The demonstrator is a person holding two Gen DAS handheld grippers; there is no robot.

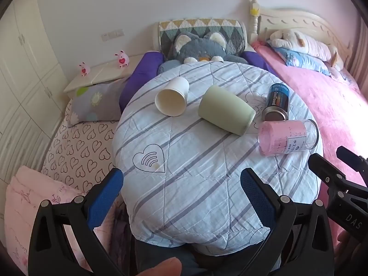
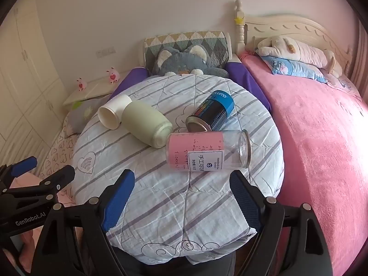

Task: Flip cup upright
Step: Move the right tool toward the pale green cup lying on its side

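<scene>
Several containers lie on their sides on a striped quilt (image 1: 195, 165) (image 2: 179, 197). A white paper cup (image 1: 172, 96) (image 2: 112, 114) points its mouth toward me. A pale green cup (image 1: 225, 110) (image 2: 147, 124) lies beside it, base toward the right. A blue-black can (image 1: 277, 102) (image 2: 210, 111) and a clear jar with pink contents (image 1: 287, 136) (image 2: 207, 150) lie to the right. My left gripper (image 1: 181, 193) is open and empty, short of the cups. My right gripper (image 2: 181, 197) is open and empty, just short of the pink jar; it also shows at the left wrist view's right edge (image 1: 340, 174).
A grey plush toy (image 1: 197, 48) and patterned cushion (image 1: 202, 30) sit behind the quilt. A pink blanket (image 2: 322, 138) covers the bed on the right. A heart-print sheet (image 1: 80, 147) and flowered pillow (image 1: 96, 101) lie to the left, white wardrobes (image 1: 20, 73) beyond.
</scene>
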